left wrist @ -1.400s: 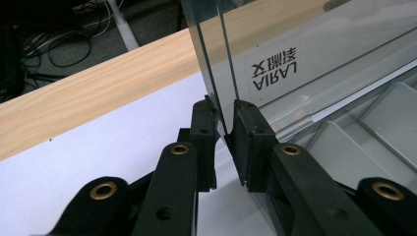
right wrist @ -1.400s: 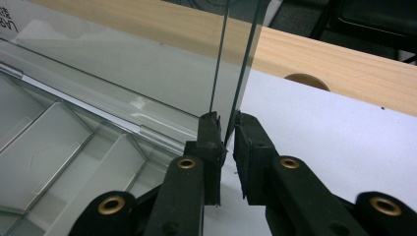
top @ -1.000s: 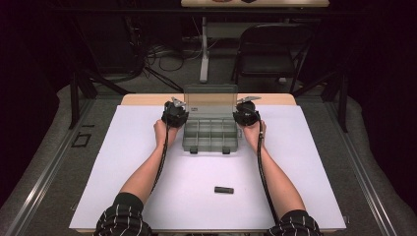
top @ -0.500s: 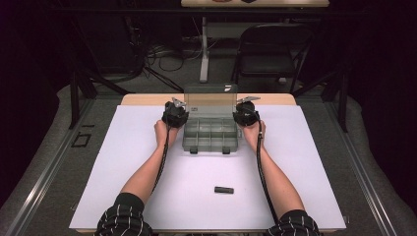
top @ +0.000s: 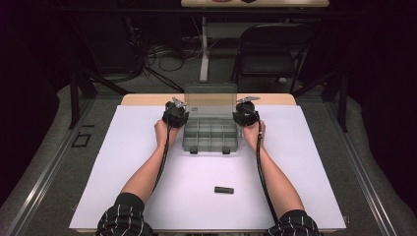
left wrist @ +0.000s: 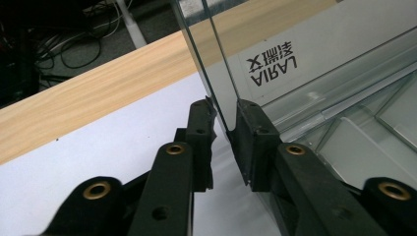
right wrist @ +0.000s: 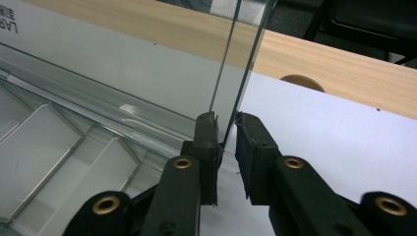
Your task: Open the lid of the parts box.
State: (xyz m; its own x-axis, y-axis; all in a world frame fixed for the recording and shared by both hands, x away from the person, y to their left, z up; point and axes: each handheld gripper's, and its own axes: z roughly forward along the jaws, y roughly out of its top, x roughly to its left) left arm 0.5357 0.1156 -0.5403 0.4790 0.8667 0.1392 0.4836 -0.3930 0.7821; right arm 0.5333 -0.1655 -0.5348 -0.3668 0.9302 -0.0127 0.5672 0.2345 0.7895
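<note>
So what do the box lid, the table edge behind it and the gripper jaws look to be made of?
The box lid looks like clear, glossy plastic: the wood shows through it and it carries printed lettering. The table edge looks like light wood or a wood-grain laminate, matte, with streaky grain. The jaws of the left gripper seem to be black matte plastic with brass-coloured rivets.

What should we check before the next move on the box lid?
1. Lid upright: ok.
2. Left tool astride the lid's side edge: ok. Its jaws have just been opening, and a gap shows beside the lid.
3. Right tool astride the opposite edge: ok; whether its pads press, cannot tell.
4. Box flat on the white mat: ok.
5. Compartments free of parts: ok.
6. Small black item away from both forearms: ok.
</note>
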